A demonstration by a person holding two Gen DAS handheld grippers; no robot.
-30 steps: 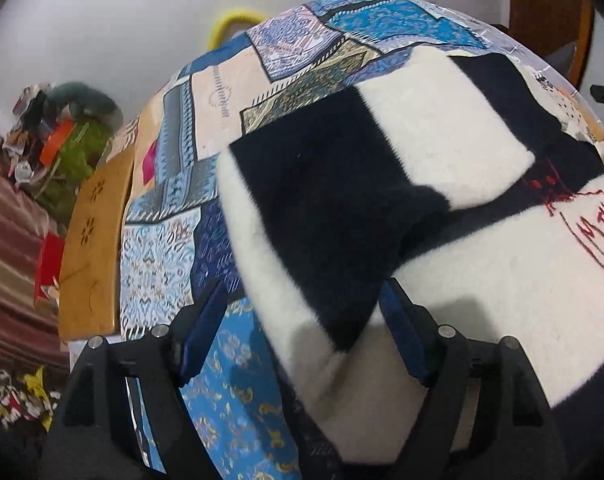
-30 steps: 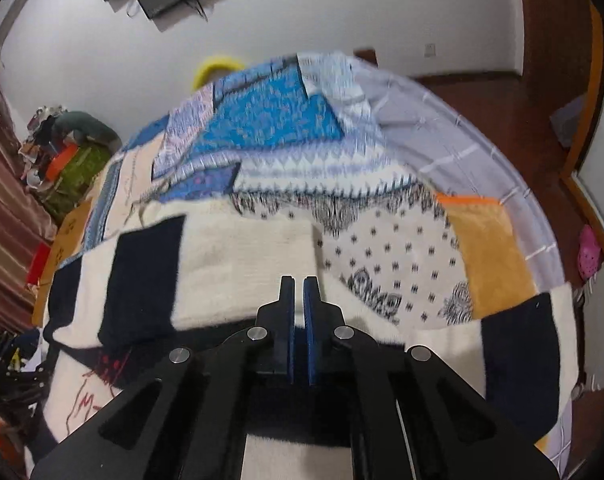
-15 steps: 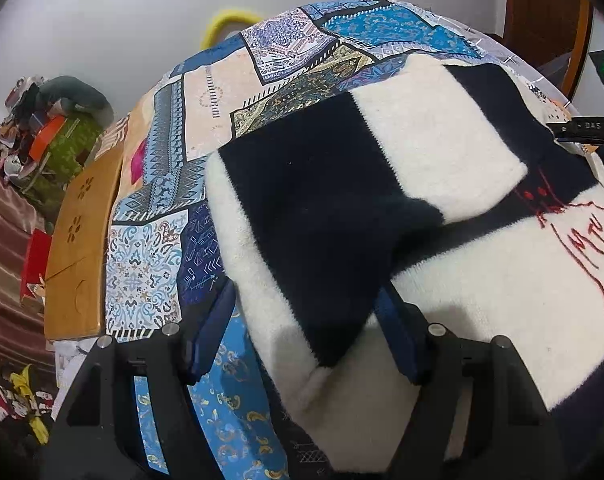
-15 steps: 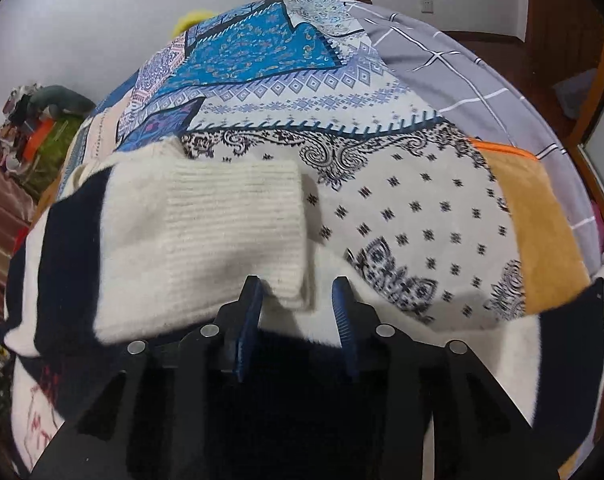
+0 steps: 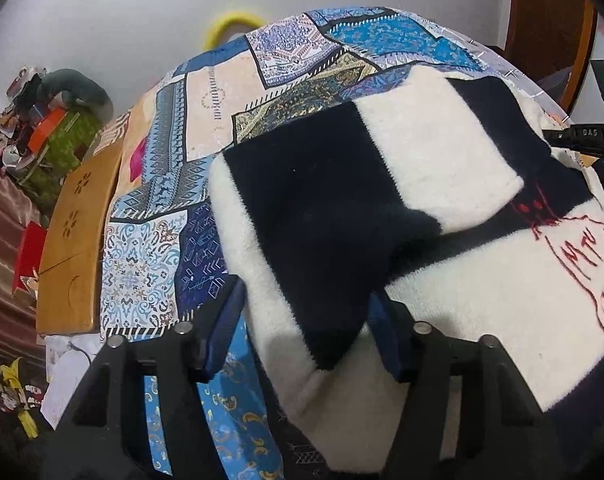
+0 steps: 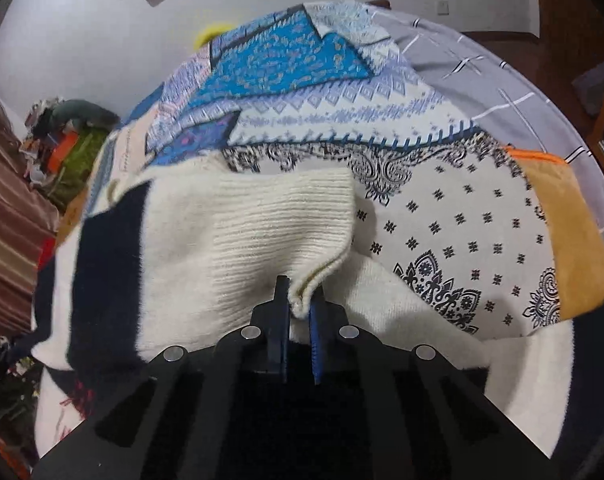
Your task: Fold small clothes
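A fuzzy sweater with navy and cream stripes [image 5: 442, 184] and red stitching lies on a patchwork bedspread [image 5: 206, 120]. One sleeve is folded across its body. My left gripper [image 5: 302, 320] is open, its fingers either side of the sleeve's fold near the shoulder. My right gripper [image 6: 300, 304] is shut on the ribbed cream sleeve cuff [image 6: 286, 224], pinching its edge and holding it lifted a little. The sweater [image 6: 110, 264] spreads to the left and below in the right wrist view.
The patchwork bedspread [image 6: 442, 208] covers the bed. A wooden board [image 5: 78, 232] edges the bed's left side. Clutter and a green bag [image 5: 58, 140] sit on the floor at left. A wooden door [image 5: 550, 12] is at the back right.
My right gripper opened, moved onto the sleeve cuff and closed on its edge. My left gripper stayed open and shifted only slightly.
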